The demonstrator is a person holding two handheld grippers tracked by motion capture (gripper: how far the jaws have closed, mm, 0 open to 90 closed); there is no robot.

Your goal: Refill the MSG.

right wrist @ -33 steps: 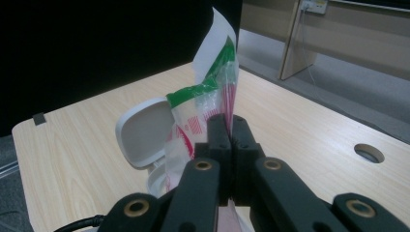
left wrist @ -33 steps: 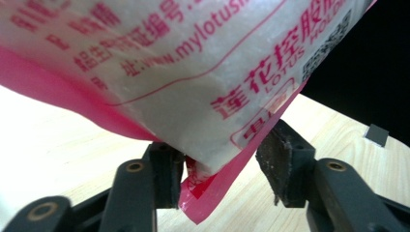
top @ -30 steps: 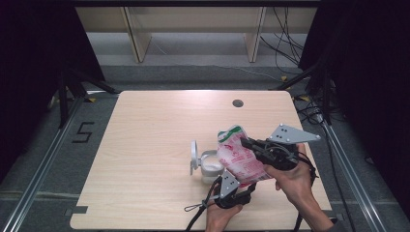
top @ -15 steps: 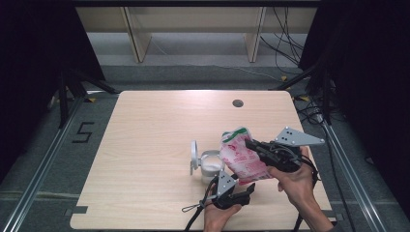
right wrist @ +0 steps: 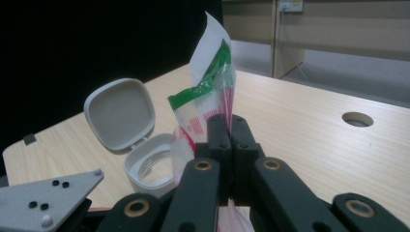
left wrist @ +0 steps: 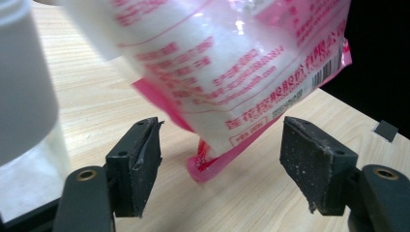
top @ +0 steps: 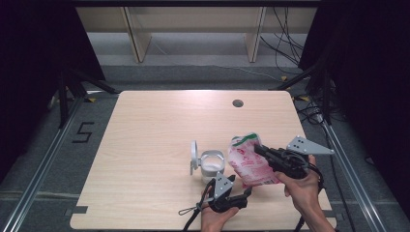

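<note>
High view puts my left claw nearest me at the table's front edge, jaws spread wide with the lower corner of the pink-and-white bag hanging between them, untouched. My right claw is pressed together on that bag's upper part, holding it tilted above the wood. Just left of the bag stands a white jar, its hinged lid flipped up. Farther off, a round hole sits near the table's back edge.
</note>
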